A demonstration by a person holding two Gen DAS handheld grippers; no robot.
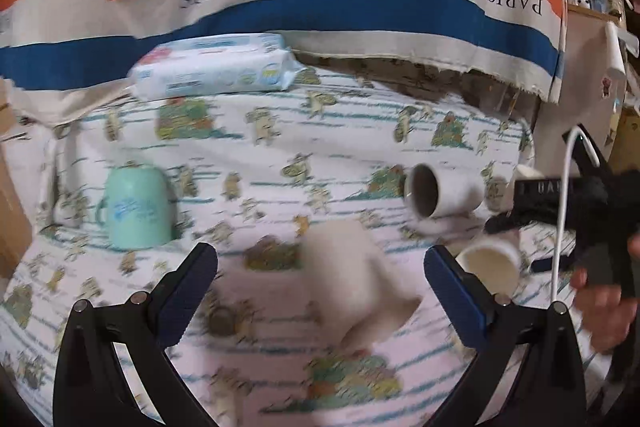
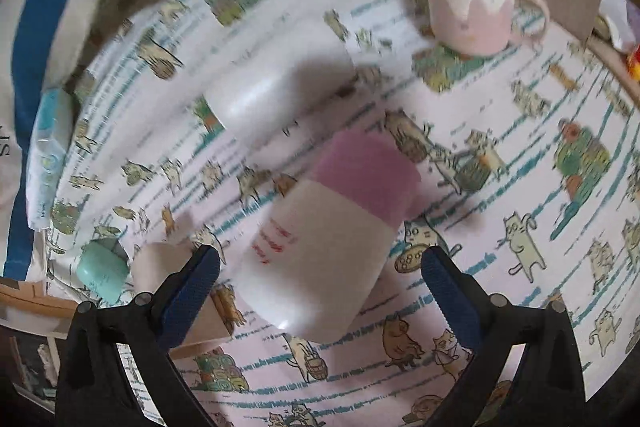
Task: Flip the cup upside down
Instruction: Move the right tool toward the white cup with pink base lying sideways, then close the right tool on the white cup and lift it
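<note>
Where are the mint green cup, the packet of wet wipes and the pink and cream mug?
mint green cup [image 1: 136,207]: left wrist view, side wall.
packet of wet wipes [image 1: 212,67]: left wrist view, front face.
pink and cream mug [image 2: 470,11]: right wrist view, outer wall.

We see our left gripper [image 1: 320,267] open above the patterned tabletop [image 1: 260,155], a blurred pale cup [image 1: 352,283] between its fingers. A mint cup [image 1: 136,207] stands inverted; a white cup [image 1: 442,193] lies sideways.
</note>
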